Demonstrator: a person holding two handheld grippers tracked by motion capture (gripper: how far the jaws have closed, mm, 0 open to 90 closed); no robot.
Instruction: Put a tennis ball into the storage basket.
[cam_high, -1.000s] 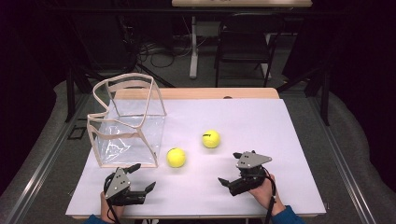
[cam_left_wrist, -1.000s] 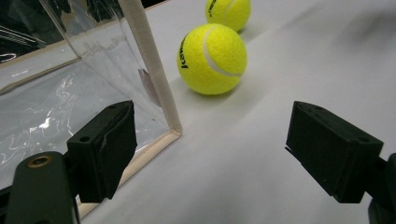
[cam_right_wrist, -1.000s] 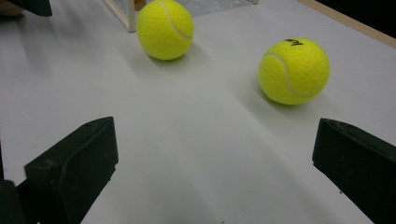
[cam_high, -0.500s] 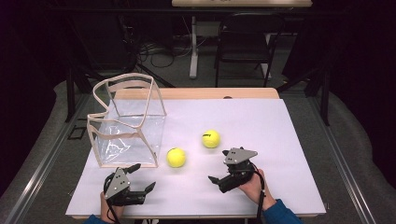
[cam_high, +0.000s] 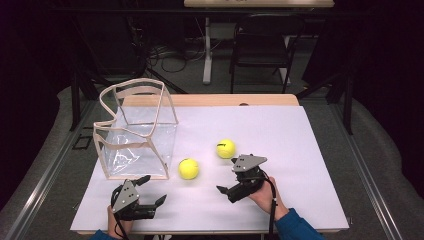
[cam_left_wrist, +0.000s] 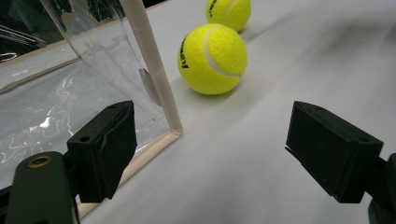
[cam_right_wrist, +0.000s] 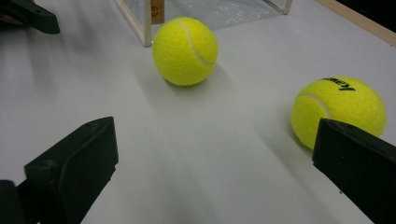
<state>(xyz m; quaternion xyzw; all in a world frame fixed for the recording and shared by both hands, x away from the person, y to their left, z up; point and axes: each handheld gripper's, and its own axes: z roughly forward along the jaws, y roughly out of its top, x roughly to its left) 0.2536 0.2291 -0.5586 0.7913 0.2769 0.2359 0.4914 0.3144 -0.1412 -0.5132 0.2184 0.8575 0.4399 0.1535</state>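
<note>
right gripper (cam_high: 224, 191) spread, near the tabletop's (cam_high: 300, 150) front edge, near ball (cam_high: 189, 168) and far ball (cam_high: 226, 148) just ahead. left gripper (cam_high: 152, 190) spread at the front left; clear bag (cam_high: 135, 132) beside it, open room to the right.

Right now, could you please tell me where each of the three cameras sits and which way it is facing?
High view: fixed above the person's side, looking forward and down on the table; both hands, the left hand-held gripper and the right hand-held gripper show.
Left gripper view: rides that gripper, looking past its open jaws at the clear bag and the nearer ball.
Right gripper view: low over the table, facing the bag, its jaws open.
Shared: both gripper views show both tennis balls.
</note>
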